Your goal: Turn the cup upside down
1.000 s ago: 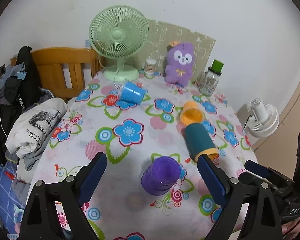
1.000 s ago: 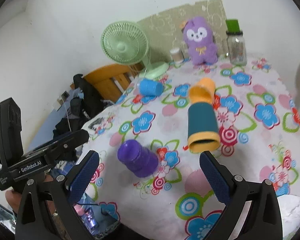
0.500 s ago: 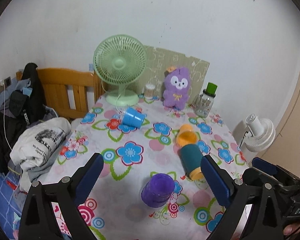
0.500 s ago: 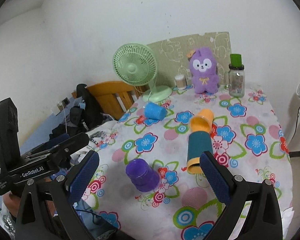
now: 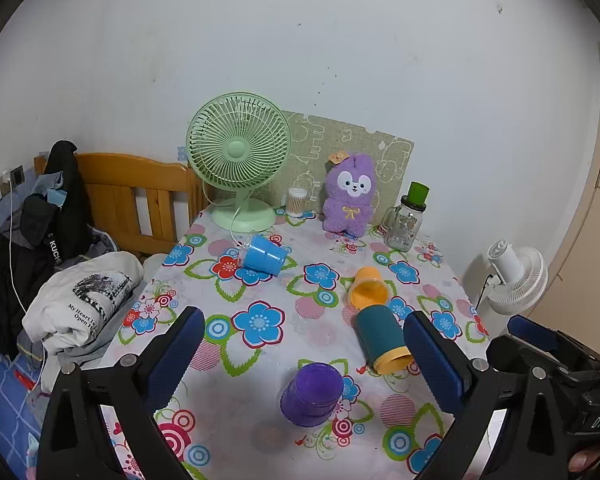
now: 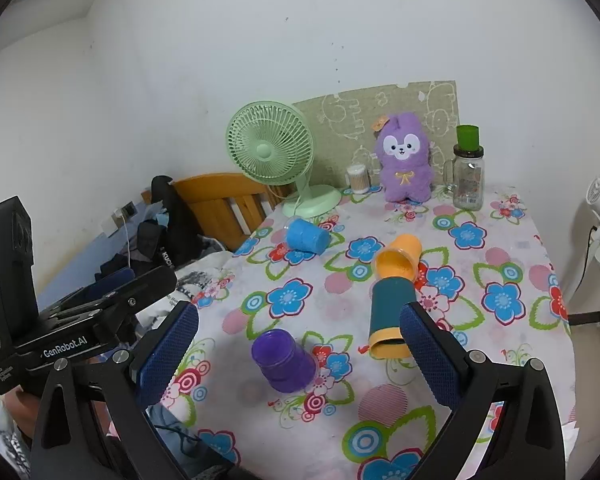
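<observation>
1. The left gripper (image 5: pixel 300 354) is wide open and holds nothing. It hangs in the air above the near edge of the table (image 5: pixel 320 332).
2. The right gripper (image 6: pixel 298 346) is wide open too, and it is empty. It also hangs above the near edge.
3. Four cups sit on the flowery cloth. The purple cup (image 5: pixel 311 395) is the closest one. It looks like it is already upside down, with its flat bottom on top, and it leans a little in the pictures.
4. The teal cup (image 5: pixel 382 338) with a yellow rim lies on its side, its mouth toward the grippers. The orange cup (image 5: pixel 367 291) lies on its side right behind it, touching or almost touching it. The blue cup (image 5: pixel 264 258) lies on its side farther back, near the green fan (image 5: pixel 238 160).
5. I think the purple cup is done, and no cup is being held now. This looks like the pause before picking the next cup.
6. The teal cup is nearest the right gripper, so it may be next. The gripper must come down, close its fingers on the cup's round sides, lift it, and turn it mouth down.
7. Take care: a cup on its side can roll away or bump the orange cup.
</observation>
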A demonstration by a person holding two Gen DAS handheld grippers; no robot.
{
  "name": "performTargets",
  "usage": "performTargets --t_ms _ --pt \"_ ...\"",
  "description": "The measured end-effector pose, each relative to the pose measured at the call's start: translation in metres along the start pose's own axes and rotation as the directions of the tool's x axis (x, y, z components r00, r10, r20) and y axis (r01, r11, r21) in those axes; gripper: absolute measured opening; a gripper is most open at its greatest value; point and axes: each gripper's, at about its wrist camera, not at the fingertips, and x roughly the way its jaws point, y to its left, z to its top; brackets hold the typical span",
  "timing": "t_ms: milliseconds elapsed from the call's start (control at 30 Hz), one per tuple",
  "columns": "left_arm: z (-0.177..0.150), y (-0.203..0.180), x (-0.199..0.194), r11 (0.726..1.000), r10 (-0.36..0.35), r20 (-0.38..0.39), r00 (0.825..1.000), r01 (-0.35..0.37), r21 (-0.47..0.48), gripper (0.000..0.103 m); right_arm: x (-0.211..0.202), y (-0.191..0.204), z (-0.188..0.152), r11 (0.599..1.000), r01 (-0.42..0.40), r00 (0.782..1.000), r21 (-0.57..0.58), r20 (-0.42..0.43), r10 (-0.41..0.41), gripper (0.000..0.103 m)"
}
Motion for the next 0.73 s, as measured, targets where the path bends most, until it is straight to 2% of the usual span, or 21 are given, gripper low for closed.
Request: performTargets --t_ms 733 --pt "0.0 0.0009 -0.0013 1.0 -0.007 0.004 1.0 0.007 0.004 0.102 0.0041 0.0005 -0.0014 1.0 -0.008 1.0 -0.008 -0.011 0.008 0.102"
